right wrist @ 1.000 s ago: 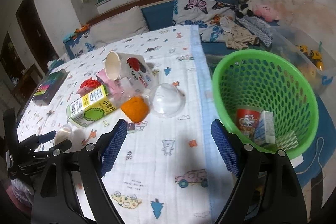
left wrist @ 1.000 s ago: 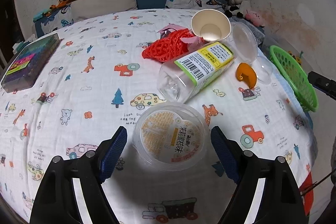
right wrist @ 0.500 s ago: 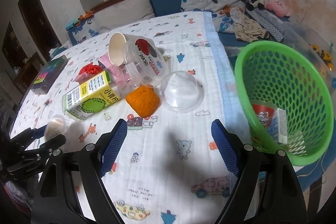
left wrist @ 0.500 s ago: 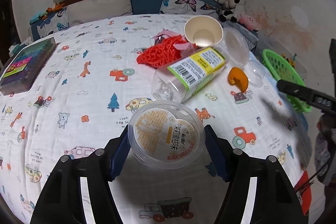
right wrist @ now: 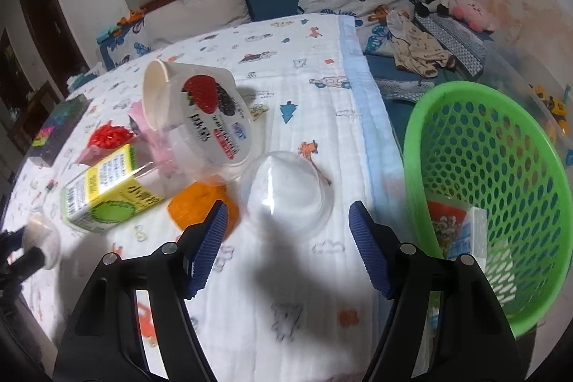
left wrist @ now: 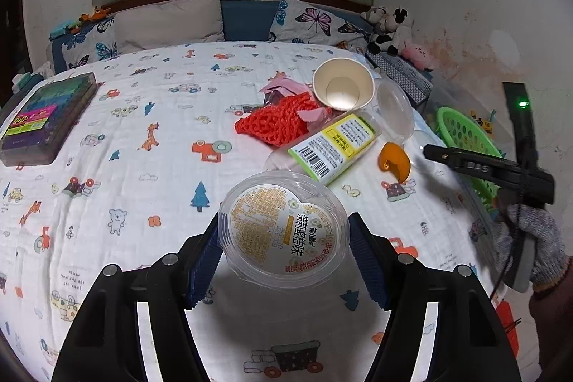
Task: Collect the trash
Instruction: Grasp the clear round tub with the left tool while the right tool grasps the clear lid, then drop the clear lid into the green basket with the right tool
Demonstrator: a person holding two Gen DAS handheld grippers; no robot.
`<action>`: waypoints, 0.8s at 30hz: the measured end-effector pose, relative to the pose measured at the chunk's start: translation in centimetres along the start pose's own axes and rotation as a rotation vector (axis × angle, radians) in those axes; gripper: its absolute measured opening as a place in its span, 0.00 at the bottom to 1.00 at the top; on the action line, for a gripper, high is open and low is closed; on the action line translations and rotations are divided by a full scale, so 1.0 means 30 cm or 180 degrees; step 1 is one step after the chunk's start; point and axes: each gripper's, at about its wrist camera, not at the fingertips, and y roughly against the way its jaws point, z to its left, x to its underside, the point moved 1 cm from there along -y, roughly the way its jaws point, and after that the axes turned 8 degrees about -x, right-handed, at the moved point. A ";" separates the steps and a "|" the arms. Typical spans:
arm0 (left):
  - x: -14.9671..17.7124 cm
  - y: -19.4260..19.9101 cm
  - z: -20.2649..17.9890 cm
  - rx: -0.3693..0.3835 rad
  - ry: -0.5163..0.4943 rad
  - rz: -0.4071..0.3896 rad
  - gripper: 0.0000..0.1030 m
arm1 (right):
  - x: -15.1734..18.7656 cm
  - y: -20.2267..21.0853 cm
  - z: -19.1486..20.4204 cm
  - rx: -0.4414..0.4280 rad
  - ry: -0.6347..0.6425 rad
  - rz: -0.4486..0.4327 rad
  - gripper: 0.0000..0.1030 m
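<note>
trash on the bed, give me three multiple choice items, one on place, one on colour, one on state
1. Where does the green basket sit?
A. beside the bed's right edge
B. on the pillows
C. under the paper cup

2. What colour is the mesh netting?
A. blue
B. red
C. black

3. What is the left gripper doing?
A. hanging open with nothing in it
B. shut on the clear jelly cup
C. holding the bottle

Answers: 1 A, it stands off the blanket's edge. 2 B, it is bright red. 3 B, both pads press the cup's sides.

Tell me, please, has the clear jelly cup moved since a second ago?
Yes. The left gripper has shut on the jelly cup and lifted it; it now overlaps the clear bottle.
</note>
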 end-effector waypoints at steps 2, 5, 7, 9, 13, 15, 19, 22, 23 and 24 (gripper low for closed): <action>-0.005 0.000 -0.001 0.0015 0.0001 0.0001 0.64 | -0.003 -0.020 0.002 0.0002 0.0050 0.0035 0.68; -0.013 -0.003 -0.006 0.0033 0.0002 0.0000 0.64 | -0.007 -0.046 0.002 0.0027 0.0096 0.0066 0.68; -0.017 -0.004 -0.009 0.0054 0.0008 0.0002 0.64 | -0.013 -0.059 0.004 0.0020 0.0118 0.0076 0.68; -0.022 -0.005 -0.014 0.0078 0.0012 0.0004 0.64 | -0.017 -0.071 0.006 0.0046 0.0143 0.0083 0.67; -0.033 0.000 -0.029 0.0103 -0.0016 -0.0020 0.64 | -0.017 -0.093 0.002 0.0025 0.0146 0.0112 0.61; -0.041 0.003 -0.037 0.0114 -0.0022 -0.0029 0.64 | -0.018 -0.088 0.002 0.0000 0.0144 0.0100 0.58; -0.055 0.004 -0.052 0.0170 -0.0011 -0.0034 0.64 | -0.012 -0.052 0.000 -0.0053 0.0122 0.0056 0.58; -0.067 0.009 -0.075 0.0186 -0.0037 -0.0054 0.64 | -0.008 -0.015 -0.006 -0.0073 0.0096 -0.0002 0.58; -0.071 0.012 -0.084 0.0200 -0.0048 -0.0063 0.64 | -0.007 0.001 -0.008 -0.0086 0.0090 -0.0020 0.58; -0.078 0.016 -0.096 0.0209 -0.0068 -0.0079 0.64 | -0.006 0.014 -0.008 -0.0082 0.0090 -0.0040 0.58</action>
